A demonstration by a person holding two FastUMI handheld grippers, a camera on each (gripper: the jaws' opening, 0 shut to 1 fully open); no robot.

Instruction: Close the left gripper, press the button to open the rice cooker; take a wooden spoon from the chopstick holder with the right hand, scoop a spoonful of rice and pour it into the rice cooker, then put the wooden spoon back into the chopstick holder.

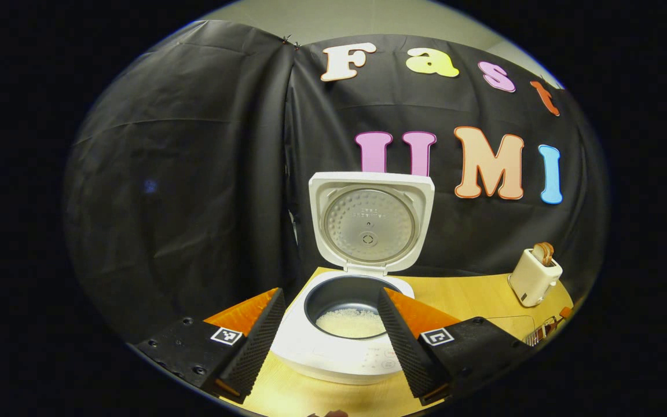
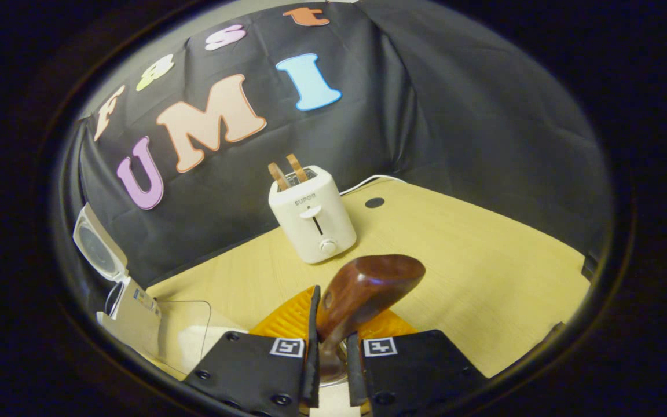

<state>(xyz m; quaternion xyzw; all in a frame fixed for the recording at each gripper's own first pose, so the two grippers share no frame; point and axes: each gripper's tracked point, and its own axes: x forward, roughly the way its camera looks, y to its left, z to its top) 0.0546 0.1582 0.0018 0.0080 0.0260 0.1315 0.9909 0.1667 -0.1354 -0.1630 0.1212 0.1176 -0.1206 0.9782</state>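
The white rice cooker (image 1: 333, 353) stands open with its lid (image 1: 370, 223) upright, and white rice (image 1: 352, 322) lies in the dark inner pot. My left gripper (image 1: 330, 301) hangs open just in front of the pot, its fingers spread to either side of it and holding nothing. My right gripper (image 2: 333, 327) is shut on the brown wooden spoon (image 2: 368, 284), whose broad end sticks up past the fingertips. A shiny metal rim (image 2: 329, 370) shows low between the fingers. The open rice cooker (image 2: 102, 260) sits at the far left of the right gripper view.
A white toaster (image 2: 312, 217) with two bread slices stands at the back of the light wooden table (image 2: 484, 272); it is also at the right in the left gripper view as the toaster (image 1: 534, 278). A clear container (image 2: 186, 333) holding rice sits beside the cooker.
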